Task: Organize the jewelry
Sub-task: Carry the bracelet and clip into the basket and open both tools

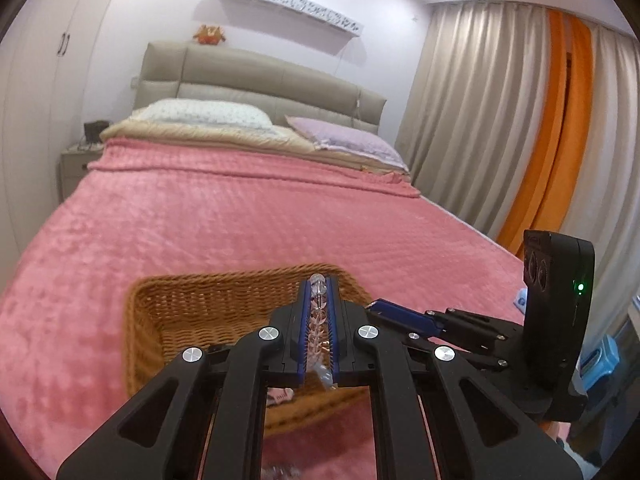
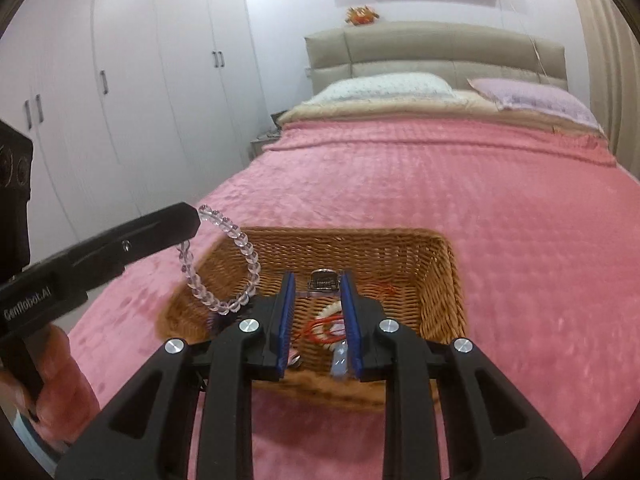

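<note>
Your left gripper (image 2: 198, 216) is clamped on the bracelet (image 2: 240, 248); the right gripper (image 2: 318, 312) pinches a clip (image 2: 324, 280). Lower both well inside the basket (image 2: 444, 280) rim before releasing.

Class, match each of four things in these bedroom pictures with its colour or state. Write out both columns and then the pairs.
1. bead bracelet
2. wicker basket
3. bed blanket
4. curtain stripe

A. orange
B. pink
C. hanging from the left gripper, clear beads
D. brown woven, jewelry inside

Pairs: 1-C, 2-D, 3-B, 4-A
</note>
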A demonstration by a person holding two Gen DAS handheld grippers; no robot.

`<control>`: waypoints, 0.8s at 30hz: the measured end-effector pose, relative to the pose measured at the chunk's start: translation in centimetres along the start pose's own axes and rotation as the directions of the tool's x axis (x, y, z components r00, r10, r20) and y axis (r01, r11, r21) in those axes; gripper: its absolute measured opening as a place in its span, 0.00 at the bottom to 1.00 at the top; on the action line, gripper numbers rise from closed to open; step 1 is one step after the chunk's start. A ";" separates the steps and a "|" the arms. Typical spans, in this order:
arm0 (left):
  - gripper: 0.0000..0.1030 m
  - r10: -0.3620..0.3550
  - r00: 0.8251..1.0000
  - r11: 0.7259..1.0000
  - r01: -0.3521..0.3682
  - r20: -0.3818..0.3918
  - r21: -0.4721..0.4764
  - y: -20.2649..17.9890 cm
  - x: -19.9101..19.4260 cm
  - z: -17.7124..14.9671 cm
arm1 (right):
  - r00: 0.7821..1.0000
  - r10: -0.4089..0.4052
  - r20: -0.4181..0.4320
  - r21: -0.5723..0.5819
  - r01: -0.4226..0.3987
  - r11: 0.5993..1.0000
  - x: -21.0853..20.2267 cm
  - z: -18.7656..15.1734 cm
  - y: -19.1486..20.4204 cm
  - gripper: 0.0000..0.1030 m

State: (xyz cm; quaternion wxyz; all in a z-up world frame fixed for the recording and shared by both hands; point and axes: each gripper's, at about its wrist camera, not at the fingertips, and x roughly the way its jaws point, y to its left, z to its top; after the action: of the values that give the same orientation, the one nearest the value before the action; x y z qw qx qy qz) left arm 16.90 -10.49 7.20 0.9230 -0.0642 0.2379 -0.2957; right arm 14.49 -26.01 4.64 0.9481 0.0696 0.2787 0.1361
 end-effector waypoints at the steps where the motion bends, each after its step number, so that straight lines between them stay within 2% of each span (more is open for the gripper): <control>1: 0.06 0.001 1.000 1.000 -0.001 -0.012 0.001 0.3 1.0 -0.2 | 1.000 0.003 -0.009 0.007 -0.003 1.000 0.7 -0.1 -0.3 0.20; 7: 0.06 -0.005 0.996 0.998 0.000 -0.088 -0.059 3.3 4.9 -1.8 | 0.998 -0.023 -0.062 0.027 0.025 0.999 3.7 -1.4 -1.7 0.20; 16: 0.06 0.015 0.993 0.997 -0.025 -0.117 -0.078 4.5 5.2 -2.3 | 0.995 -0.022 -0.093 0.049 0.026 0.998 4.6 -2.4 -2.0 0.20; 18: 0.12 0.011 0.993 0.996 -0.021 -0.117 -0.082 4.6 5.0 -2.3 | 0.995 -0.024 -0.093 0.053 0.029 0.998 4.6 -2.4 -2.1 0.20; 20: 0.30 0.019 0.994 0.996 -0.028 -0.107 -0.085 4.5 4.6 -2.3 | 0.995 -0.030 -0.095 0.055 0.036 0.998 4.4 -2.6 -2.2 0.21; 21: 0.35 0.020 0.995 0.996 -0.028 -0.098 -0.087 4.5 4.2 -2.3 | 0.995 -0.022 -0.097 0.060 0.028 0.998 4.3 -2.7 -2.3 0.22; 24: 0.37 0.015 0.997 0.996 -0.022 -0.073 -0.091 4.2 2.8 -2.1 | 0.997 -0.023 -0.079 0.069 0.029 0.997 3.4 -2.7 -2.3 0.25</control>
State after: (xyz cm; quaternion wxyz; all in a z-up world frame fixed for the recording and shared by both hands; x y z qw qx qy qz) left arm 20.02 -8.66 3.13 0.9125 -0.0933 0.2851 -0.2780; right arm 16.29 -27.07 0.18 0.9351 0.0938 0.3211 0.1166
